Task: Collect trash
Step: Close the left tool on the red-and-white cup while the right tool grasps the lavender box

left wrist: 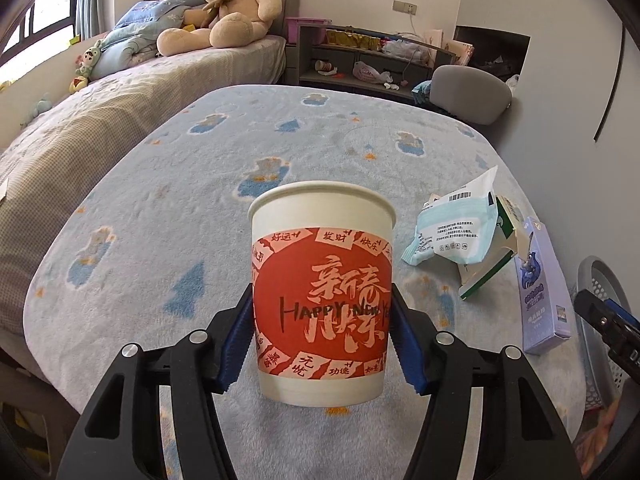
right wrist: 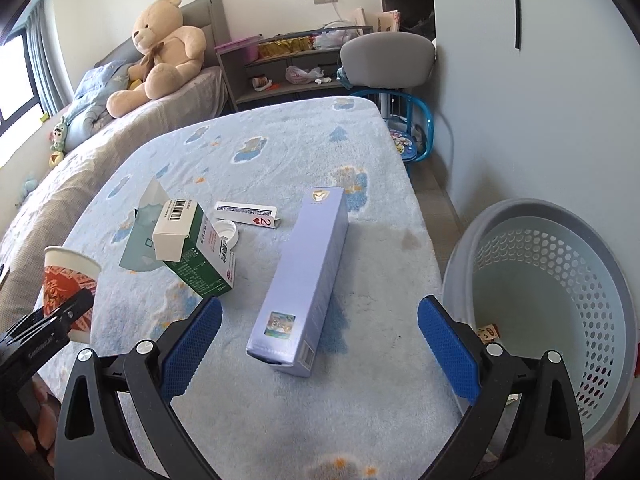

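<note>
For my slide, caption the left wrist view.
Left gripper clamps a paper cup above the blanket.

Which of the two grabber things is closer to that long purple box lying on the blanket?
Right. The right gripper is open with the long purple box lying just ahead between its fingers. The left gripper is off to the box's left, shut on the paper cup.
</note>
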Demonstrator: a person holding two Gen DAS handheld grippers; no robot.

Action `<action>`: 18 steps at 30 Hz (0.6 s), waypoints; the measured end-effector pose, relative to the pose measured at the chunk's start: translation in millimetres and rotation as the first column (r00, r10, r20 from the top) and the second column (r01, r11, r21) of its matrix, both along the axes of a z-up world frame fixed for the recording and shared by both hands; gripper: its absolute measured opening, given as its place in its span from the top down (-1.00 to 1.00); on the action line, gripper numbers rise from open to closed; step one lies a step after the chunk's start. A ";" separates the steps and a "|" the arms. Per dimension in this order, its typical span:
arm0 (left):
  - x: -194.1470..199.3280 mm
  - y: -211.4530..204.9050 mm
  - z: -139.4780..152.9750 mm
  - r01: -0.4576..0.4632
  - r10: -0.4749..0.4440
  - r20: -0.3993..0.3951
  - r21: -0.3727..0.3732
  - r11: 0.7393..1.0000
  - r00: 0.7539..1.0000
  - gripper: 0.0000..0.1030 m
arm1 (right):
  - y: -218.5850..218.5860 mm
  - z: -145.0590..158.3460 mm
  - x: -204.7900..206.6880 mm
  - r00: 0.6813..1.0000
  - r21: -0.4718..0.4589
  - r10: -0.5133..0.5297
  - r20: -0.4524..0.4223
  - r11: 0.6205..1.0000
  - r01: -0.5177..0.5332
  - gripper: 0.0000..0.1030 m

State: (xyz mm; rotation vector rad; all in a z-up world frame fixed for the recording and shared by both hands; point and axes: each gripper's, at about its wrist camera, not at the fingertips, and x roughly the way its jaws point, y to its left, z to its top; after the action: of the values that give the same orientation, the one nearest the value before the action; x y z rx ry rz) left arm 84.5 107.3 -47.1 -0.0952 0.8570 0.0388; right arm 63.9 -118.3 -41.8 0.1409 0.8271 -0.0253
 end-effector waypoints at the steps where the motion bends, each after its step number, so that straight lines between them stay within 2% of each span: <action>1: -2.0 -0.2 0.5 -0.002 0.002 0.003 0.000 1.000 1.000 -0.17 | 3.2 -1.9 4.2 1.000 -0.009 0.001 -0.006 1.000 -0.001 -0.87; 8: -9.4 0.7 4.7 -0.001 0.001 0.023 0.000 1.000 1.000 -0.17 | 13.8 -16.0 30.8 0.998 -0.065 -0.027 -0.058 0.998 0.024 -0.84; 13: -10.6 -1.1 3.8 0.004 -0.004 0.019 0.003 1.000 1.000 -0.17 | 12.4 -26.5 40.1 0.994 -0.079 -0.046 -0.096 0.996 0.039 -0.66; 18: -11.4 -1.5 4.2 0.004 -0.004 0.021 0.002 1.000 1.000 -0.17 | 10.9 -30.7 43.2 0.993 -0.085 -0.053 -0.106 0.995 0.044 -0.56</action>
State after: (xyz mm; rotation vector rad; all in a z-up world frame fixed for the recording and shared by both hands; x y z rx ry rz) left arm 73.2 105.8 -43.0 -0.0919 0.8361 0.0343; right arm 107.2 -107.3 -72.5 0.0817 0.9297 -0.1133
